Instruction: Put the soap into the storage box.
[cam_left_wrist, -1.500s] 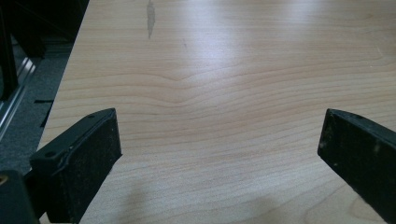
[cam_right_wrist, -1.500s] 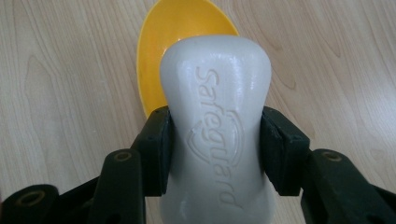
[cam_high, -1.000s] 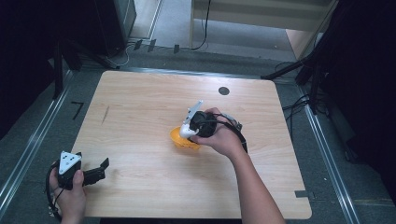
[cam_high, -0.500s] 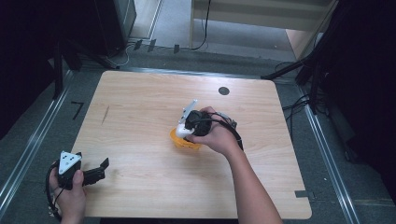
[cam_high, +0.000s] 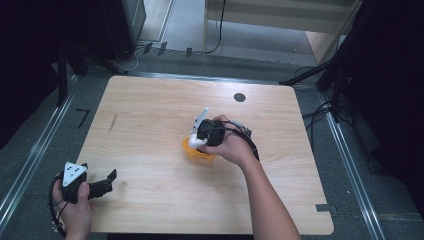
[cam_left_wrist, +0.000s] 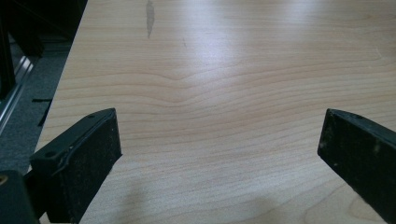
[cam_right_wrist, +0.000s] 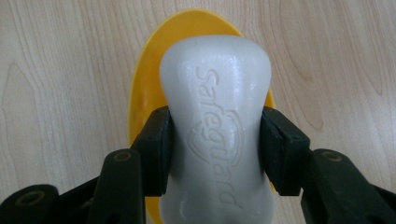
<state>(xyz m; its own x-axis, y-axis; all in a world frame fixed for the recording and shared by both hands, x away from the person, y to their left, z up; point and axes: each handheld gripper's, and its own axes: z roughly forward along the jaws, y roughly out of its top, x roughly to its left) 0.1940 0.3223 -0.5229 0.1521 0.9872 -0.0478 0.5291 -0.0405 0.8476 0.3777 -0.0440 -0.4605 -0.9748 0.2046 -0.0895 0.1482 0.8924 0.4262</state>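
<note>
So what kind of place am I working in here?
Probably a lab recording station: a bare wooden table inside metal floor rails, cables across grey carpet, and handheld grippers, the right gripper clamping a soap bar.

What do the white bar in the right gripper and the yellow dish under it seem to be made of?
White bar: probably soap, waxy matte, with an embossed brand name. Yellow dish: likely plastic, smooth, even colour, slightly glossy; I cannot be certain.
</note>
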